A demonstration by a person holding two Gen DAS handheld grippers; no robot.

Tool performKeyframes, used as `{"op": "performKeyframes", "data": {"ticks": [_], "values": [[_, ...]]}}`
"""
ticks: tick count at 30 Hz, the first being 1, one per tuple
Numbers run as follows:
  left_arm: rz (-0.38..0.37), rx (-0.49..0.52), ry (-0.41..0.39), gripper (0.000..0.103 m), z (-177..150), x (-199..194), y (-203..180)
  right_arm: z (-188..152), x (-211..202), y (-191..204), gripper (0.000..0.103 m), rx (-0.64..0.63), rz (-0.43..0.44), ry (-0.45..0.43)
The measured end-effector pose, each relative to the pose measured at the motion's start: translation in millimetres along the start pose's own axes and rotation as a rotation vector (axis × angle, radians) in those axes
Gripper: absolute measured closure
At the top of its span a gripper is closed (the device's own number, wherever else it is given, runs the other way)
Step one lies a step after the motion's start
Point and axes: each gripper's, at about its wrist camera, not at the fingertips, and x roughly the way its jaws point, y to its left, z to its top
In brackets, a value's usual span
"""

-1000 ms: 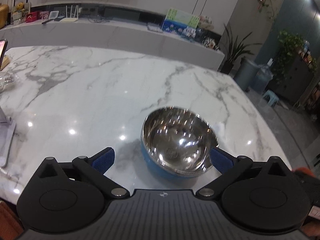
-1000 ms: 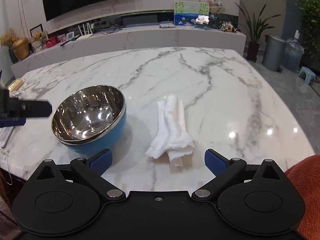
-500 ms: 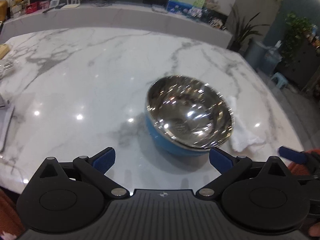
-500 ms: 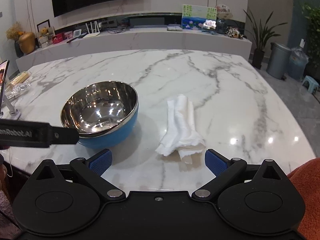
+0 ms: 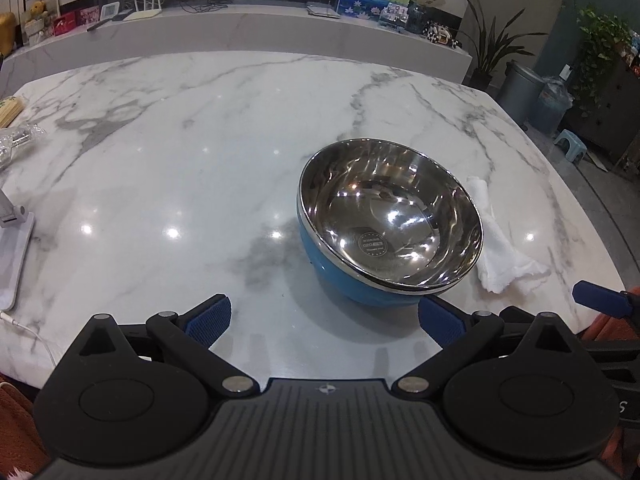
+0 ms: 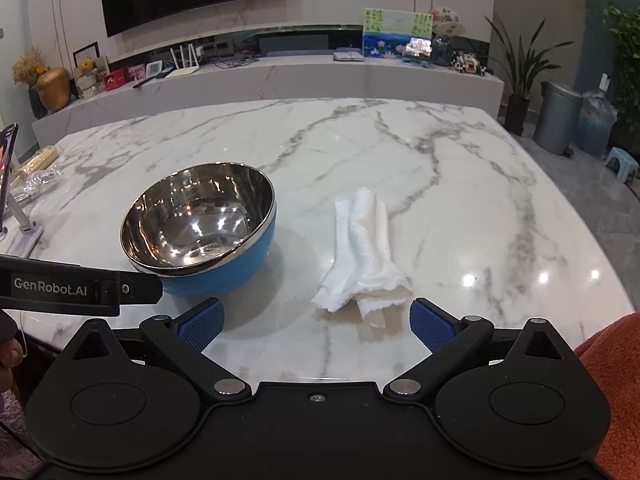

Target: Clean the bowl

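Bowl (image 6: 198, 222), blue outside and steel inside, sits upright on the marble table (image 6: 440, 168), near its front edge. White cloth (image 6: 366, 250) lies crumpled just to its right, apparently not touching. Left gripper (image 5: 324, 314): fingers spread wide, empty, low before the bowl, right pad (image 5: 440, 322) close to the blue wall; contact unclear. Right gripper (image 6: 316, 318): wide open, empty, near the cloth's front end.
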Motion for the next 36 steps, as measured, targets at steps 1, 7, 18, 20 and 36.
{"op": "performKeyframes", "data": {"ticks": [1, 7, 18, 20, 36], "values": [[0.01, 0.004, -0.004, 0.002, 0.1, -0.4, -0.6, 0.1, 0.0, -0.1, 0.004, 0.001, 0.001, -0.001], [0.002, 0.006, 0.0, 0.002, 0.6, 1.0, -1.9, -1.1, 0.0, -0.6, 0.004, 0.004, 0.005, 0.001], [0.008, 0.021, 0.013, 0.002, -0.4, 2.0, -4.1, -2.8, 1.0, -3.1, 0.004, 0.016, 0.005, 0.008], [0.008, 0.023, 0.015, 0.002, -0.8, 2.2, -4.3, -2.8, 1.2, -3.5, 0.004, 0.018, 0.005, 0.008], [0.01, 0.009, 0.028, 0.003, -0.8, 5.4, -1.5, -4.0, 1.9, -2.2, 0.004, 0.024, 0.0, 0.01]]}}
